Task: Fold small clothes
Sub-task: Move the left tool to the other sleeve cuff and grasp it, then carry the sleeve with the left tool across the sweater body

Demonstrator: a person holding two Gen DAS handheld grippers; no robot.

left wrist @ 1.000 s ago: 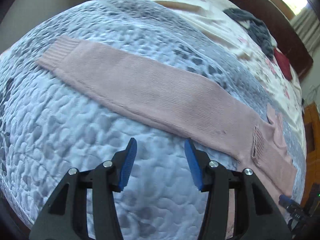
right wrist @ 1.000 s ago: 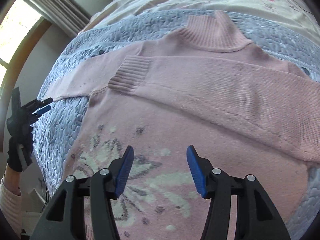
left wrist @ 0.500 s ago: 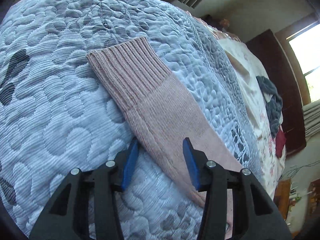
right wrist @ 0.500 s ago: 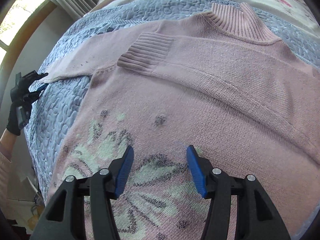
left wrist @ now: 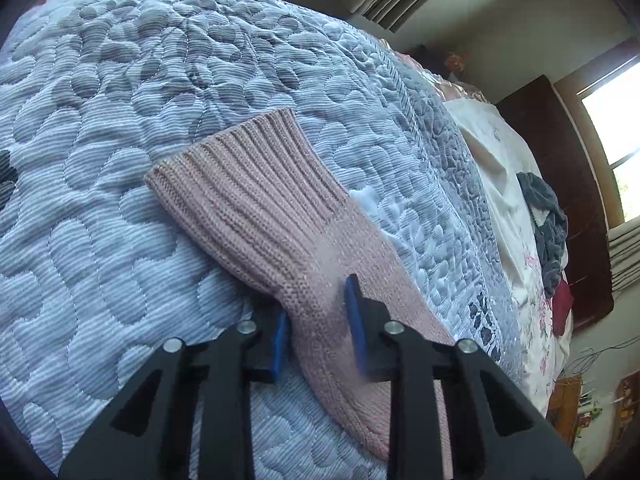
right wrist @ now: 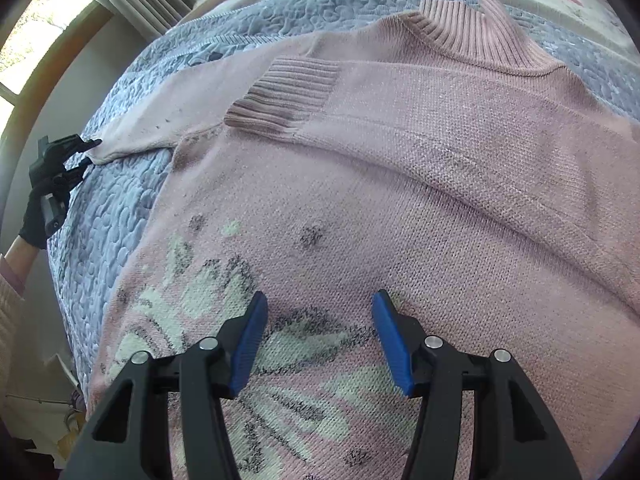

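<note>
Left wrist: left gripper (left wrist: 318, 330) astride pink sweater (right wrist: 400, 208) sleeve (left wrist: 280, 224), grip unclear, motion-blurred. Right gripper (right wrist: 318, 336) wide, empty; hem cut off.

The left gripper (left wrist: 318, 326) has its jaws narrowed around a pink sleeve (left wrist: 280, 224), held by a black-gloved hand (right wrist: 38, 216), while the right gripper (right wrist: 320, 340) hovers with jaws spread wide.

A pale pink sweater (right wrist: 400, 184) is patterned near its hem with cream and grey flowers. The quilt (left wrist: 120, 128) is stitched in blue-grey pebbles. Blue pads (right wrist: 394, 340) are fitted on black grippers.
</note>
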